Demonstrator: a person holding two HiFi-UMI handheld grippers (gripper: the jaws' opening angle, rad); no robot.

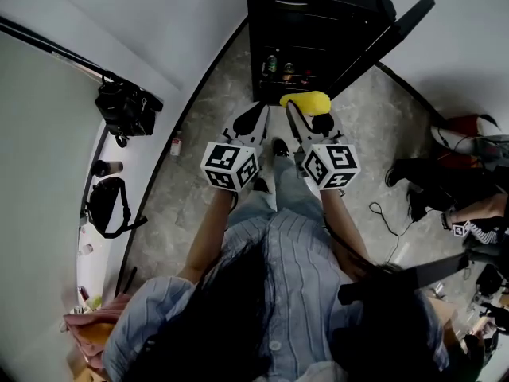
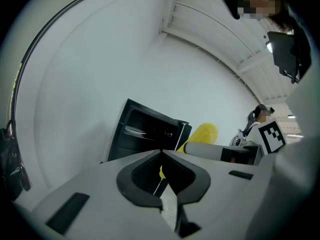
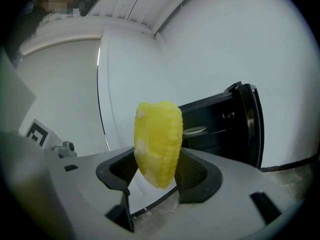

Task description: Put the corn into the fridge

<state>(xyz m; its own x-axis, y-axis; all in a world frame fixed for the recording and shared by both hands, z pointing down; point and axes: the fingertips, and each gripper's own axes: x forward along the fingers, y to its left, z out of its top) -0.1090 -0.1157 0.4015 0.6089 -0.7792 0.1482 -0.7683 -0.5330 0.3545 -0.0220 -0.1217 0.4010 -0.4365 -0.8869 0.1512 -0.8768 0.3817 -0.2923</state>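
Left gripper has its jaws together; right gripper clamps corn.

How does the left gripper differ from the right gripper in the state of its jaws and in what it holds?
The right gripper is shut on the corn; the left gripper holds nothing. The left gripper's jaws meet at the tips, while the right gripper's jaws are kept apart by the corn between them. Both grippers point toward the open fridge.
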